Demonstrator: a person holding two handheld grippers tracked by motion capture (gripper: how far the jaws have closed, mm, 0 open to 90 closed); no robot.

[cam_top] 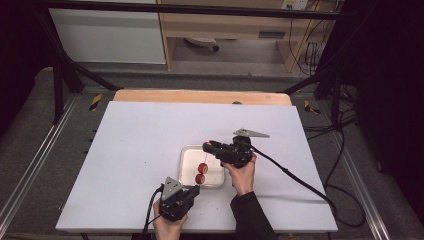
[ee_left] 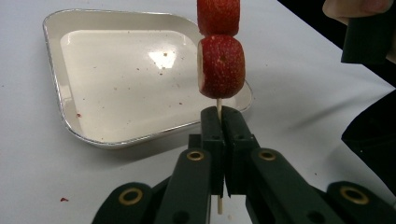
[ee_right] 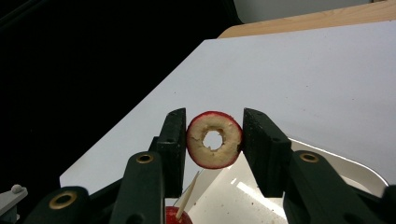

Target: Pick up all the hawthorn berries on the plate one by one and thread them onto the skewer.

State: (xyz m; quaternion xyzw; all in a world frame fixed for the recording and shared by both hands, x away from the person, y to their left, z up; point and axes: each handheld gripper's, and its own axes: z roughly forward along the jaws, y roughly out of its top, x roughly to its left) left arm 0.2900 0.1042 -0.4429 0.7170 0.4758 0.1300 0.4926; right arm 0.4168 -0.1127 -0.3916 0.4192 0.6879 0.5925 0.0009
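A thin wooden skewer (ee_left: 218,108) carries two red fruit slices (ee_left: 220,66), and my left gripper (ee_left: 222,114) is shut on its lower end. In the high view that gripper (cam_top: 194,190) sits at the tray's near edge, and the slices (cam_top: 201,173) hang over the tray (cam_top: 216,176). My right gripper (ee_right: 214,136) is shut on a third slice, a red-skinned ring with a cored hole (ee_right: 201,156). It holds this ring just above the skewer's pointed tip (ee_right: 190,193). In the high view the right gripper (cam_top: 207,146) is over the tray's far edge.
The shallow white tray (ee_left: 121,79) holds only crumbs and red specks. It rests on a white board (cam_top: 140,145) over a wooden table. Cables trail from both grippers toward the near and right edges. The person's hand (cam_top: 242,175) is beside the tray's right side.
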